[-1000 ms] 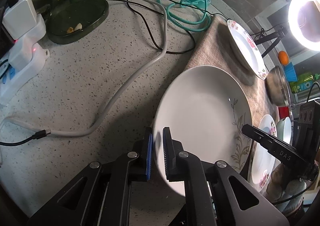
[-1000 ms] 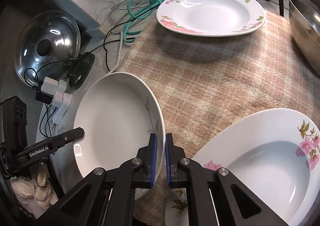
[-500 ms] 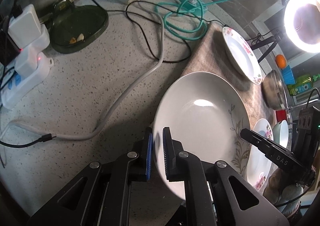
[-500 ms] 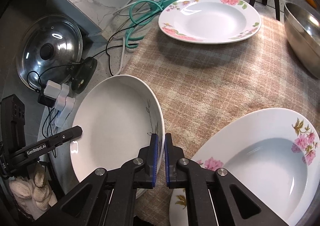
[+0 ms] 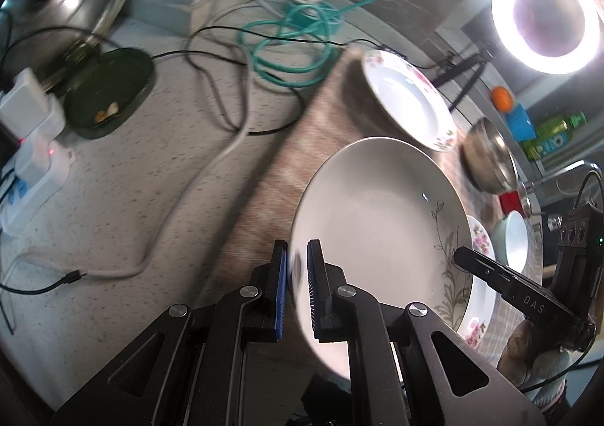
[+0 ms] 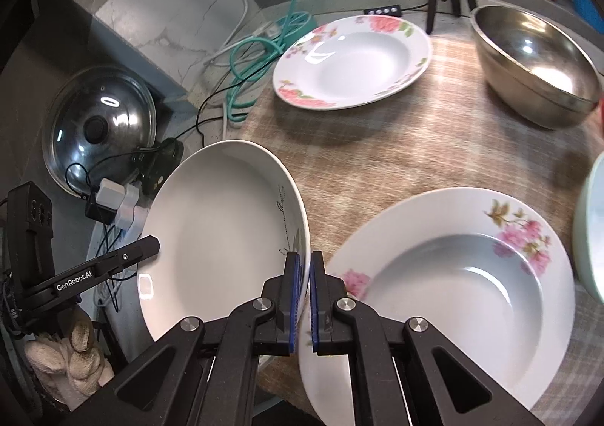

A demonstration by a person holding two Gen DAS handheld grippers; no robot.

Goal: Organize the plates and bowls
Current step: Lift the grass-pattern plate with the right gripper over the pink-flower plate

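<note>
A white plate with a grey leaf print (image 5: 377, 222) (image 6: 219, 229) is held in the air by both grippers, tilted. My left gripper (image 5: 297, 290) is shut on its left rim. My right gripper (image 6: 305, 297) is shut on its right rim. It hangs over the edge of a plaid mat (image 6: 396, 146), left of a pink-flowered plate (image 6: 453, 282) (image 5: 481, 275) lying on the mat. A second flowered plate (image 6: 351, 63) (image 5: 407, 97) lies at the far end of the mat.
A steel bowl (image 6: 536, 63) (image 5: 489, 158) stands at the mat's far right, and a pale green bowl (image 6: 590, 229) (image 5: 515, 241) at the right edge. Cables (image 5: 226, 116), a power strip (image 5: 30, 146), a dark dish (image 5: 109, 94) and a pot lid (image 6: 100, 124) crowd the counter to the left.
Both grippers have carried the leaf-print plate up and to the right, from the bare counter to over the mat's edge, closer to the near flowered plate.
</note>
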